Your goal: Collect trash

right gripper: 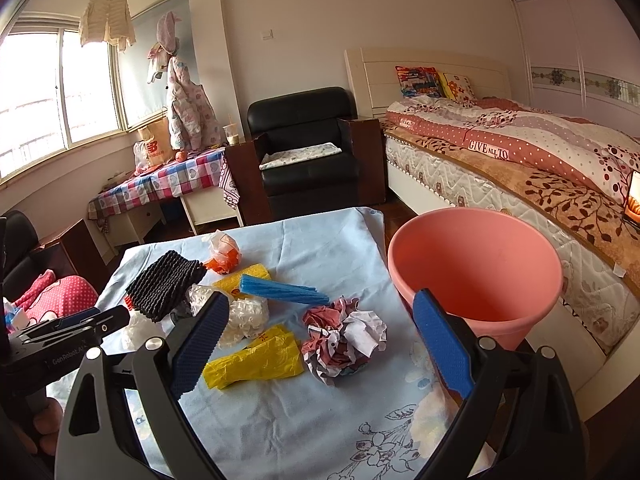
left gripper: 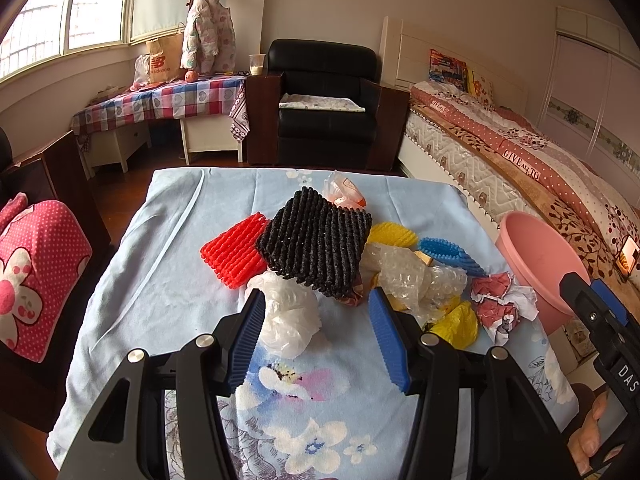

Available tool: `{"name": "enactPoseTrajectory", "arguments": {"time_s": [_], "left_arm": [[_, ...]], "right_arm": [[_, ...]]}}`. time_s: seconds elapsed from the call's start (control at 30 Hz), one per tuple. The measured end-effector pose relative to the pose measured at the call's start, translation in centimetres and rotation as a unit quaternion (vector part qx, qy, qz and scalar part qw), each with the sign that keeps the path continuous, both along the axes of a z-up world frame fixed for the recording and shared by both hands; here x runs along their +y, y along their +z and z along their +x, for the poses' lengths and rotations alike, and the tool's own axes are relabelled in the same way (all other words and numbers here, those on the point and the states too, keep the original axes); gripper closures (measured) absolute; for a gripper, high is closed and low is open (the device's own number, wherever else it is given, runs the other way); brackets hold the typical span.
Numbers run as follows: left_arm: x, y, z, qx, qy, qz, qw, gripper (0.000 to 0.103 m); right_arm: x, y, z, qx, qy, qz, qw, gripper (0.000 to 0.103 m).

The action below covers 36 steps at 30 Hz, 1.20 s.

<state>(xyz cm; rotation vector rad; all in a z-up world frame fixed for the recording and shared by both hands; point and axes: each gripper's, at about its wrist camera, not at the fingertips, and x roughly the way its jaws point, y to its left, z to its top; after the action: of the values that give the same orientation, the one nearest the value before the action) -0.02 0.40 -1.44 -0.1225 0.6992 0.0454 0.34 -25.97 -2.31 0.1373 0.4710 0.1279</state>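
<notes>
We see one table draped in a pale blue floral cloth [right gripper: 312, 240], and everything else is placed from it. At its right edge, toward the bed, one pink bucket [right gripper: 476, 268] stands with its mouth open to us. In the middle of the cloth lies the trash heap: one black foam net [left gripper: 316, 240] on top, one red foam net [left gripper: 232, 254] touching its left side, one yellow foam net [left gripper: 390, 234] and one blue foam net [right gripper: 282, 290] on the bucket side. Nearer us lie one wad of bubble wrap [left gripper: 404, 268], one crumpled clear plastic bag [left gripper: 290, 320], one yellow plastic bag [right gripper: 256, 356], one ball of crumpled red-and-white paper [right gripper: 344, 340] and, at the far side, one orange-and-white bag [right gripper: 224, 256]. Our left gripper [left gripper: 318, 304] spreads wide around the clear bag, its left finger touching it. Our right gripper [right gripper: 320, 316] hangs wide above the paper ball, holding nothing.
</notes>
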Motion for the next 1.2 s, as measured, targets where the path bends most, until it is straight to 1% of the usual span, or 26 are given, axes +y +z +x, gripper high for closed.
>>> {"name": "enactPoseTrajectory", "arguments": {"time_s": [0.63, 0.87, 1.03, 1.2], "left_arm": [[0.1, -0.2, 0.4, 0.003, -0.002, -0.003, 1.0000, 0.049], [1.8, -0.4, 0.8, -0.001, -0.010, -0.022, 0.9997, 0.049], [3.1, -0.4, 0.8, -0.001, -0.012, -0.025, 0.9996, 0.049], [5.1, -0.6, 0.8, -0.002, -0.014, -0.052, 0.9986, 0.049]], "right_arm": [[-0.6, -0.8, 0.4, 0.007, -0.004, -0.001, 1.000, 0.009], [-0.9, -1.5, 0.6, 0.020, -0.008, -0.005, 1.000, 0.009], [-1.8, -2.2, 1.0, 0.035, -0.012, 0.007, 0.999, 0.009], [-2.3, -2.6, 1.4, 0.041, -0.010, 0.012, 0.999, 0.010]]}}
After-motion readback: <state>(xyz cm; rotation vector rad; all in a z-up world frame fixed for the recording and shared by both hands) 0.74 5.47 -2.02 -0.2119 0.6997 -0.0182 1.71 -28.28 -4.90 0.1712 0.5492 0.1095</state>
